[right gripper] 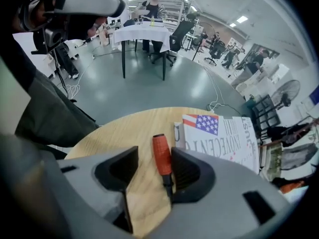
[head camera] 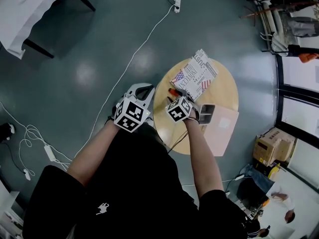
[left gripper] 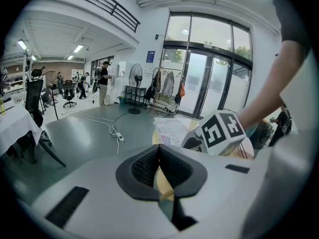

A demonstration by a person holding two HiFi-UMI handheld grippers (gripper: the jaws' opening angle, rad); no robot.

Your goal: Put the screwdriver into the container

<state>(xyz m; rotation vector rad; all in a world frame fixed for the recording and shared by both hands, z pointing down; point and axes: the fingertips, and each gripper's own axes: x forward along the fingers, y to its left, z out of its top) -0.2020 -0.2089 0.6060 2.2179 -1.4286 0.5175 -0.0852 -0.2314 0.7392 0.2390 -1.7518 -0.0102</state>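
A screwdriver with an orange handle [head camera: 174, 92] [right gripper: 162, 158] lies on the round wooden table [head camera: 222, 86] [right gripper: 124, 128]. My right gripper [head camera: 178, 98] [right gripper: 153, 167] is lowered over it, and the handle lies between the jaws, against the right pad [right gripper: 185, 171]. The left pad [right gripper: 119, 168] stands apart from it, with bare wood in the gap, so this gripper is open. A small grey container [head camera: 207, 114] sits just right of that gripper, on a pink sheet [head camera: 224, 131]. My left gripper [head camera: 144, 90] [left gripper: 159, 151] hovers off the table's left edge, shut and empty.
A flat box printed like a newspaper with a flag [head camera: 195, 75] [right gripper: 224, 138] lies on the table just beyond the screwdriver. White cables and a power strip [head camera: 177, 5] cross the grey floor. A cardboard box [head camera: 273, 146] and clutter stand at the right.
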